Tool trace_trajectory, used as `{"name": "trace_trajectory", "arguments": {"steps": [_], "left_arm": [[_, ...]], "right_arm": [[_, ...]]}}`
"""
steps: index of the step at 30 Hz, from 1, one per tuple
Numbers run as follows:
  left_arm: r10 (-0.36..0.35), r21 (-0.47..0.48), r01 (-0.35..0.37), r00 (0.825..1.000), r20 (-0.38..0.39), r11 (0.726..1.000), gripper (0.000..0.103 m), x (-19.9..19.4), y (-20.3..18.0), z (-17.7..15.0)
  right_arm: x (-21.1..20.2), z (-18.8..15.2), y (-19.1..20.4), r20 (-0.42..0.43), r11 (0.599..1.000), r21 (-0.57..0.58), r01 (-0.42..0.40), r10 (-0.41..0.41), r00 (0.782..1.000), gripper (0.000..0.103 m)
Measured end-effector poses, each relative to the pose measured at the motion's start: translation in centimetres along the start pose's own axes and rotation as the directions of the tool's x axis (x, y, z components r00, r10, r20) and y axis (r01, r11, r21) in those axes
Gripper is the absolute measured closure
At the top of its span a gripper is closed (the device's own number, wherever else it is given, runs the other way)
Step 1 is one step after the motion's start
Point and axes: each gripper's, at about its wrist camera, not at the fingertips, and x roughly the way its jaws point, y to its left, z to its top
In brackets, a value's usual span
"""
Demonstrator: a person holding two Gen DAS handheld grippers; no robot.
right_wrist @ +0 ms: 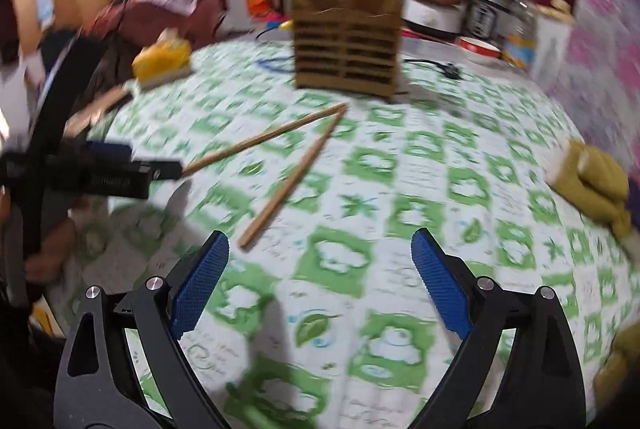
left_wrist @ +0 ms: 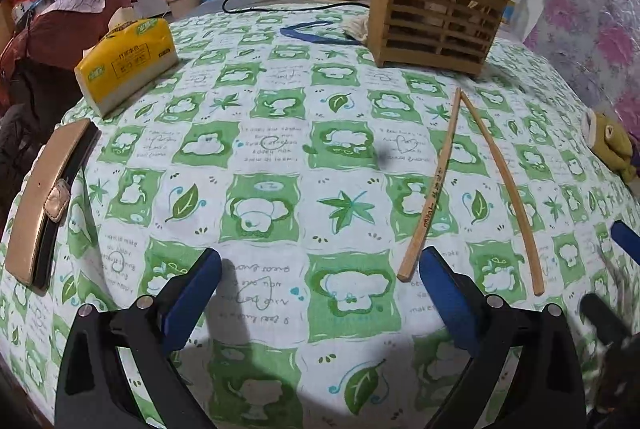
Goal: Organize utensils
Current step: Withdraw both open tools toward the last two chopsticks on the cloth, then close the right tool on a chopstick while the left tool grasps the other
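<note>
Green-checked tablecloth [left_wrist: 280,157] lies beneath both hand-held grippers, left [left_wrist: 320,293] and right [right_wrist: 320,277], hovering low, jaws spread, empty.

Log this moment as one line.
left gripper: open, empty | right gripper: open, empty | two chopsticks: on tablecloth | holder: upright

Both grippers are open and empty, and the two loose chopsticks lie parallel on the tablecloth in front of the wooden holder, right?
Not parallel. In the left wrist view the two chopsticks meet at their far tips and splay apart toward the camera, a V. The rest holds.
</note>
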Motion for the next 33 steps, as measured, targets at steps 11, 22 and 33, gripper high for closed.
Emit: {"name": "trace_trajectory", "arguments": {"steps": [11, 22, 33], "left_arm": [[-0.035, 0.002, 0.035, 0.999, 0.037, 0.999, 0.006, -0.7, -0.2, -0.3], [-0.098, 0.238, 0.089, 0.995, 0.024, 0.967, 0.011, -0.7, -4.1, -1.4], [-0.145, 0.278, 0.137, 0.989, 0.007, 0.951, 0.053, -0.6, -4.9, -1.8]], "right_arm": [[3.2, 0.7, 0.8, -0.133, 1.000, -0.004, 0.019, -0.020, 0.991, 0.053], [0.7, -0.4, -5.6, -0.023, 0.967, 0.253, 0.009, -0.003, 1.000, 0.052], [0.8, -0.2, -5.3, -0.020, 0.970, 0.241, -0.020, 0.025, 0.999, 0.045]]}}
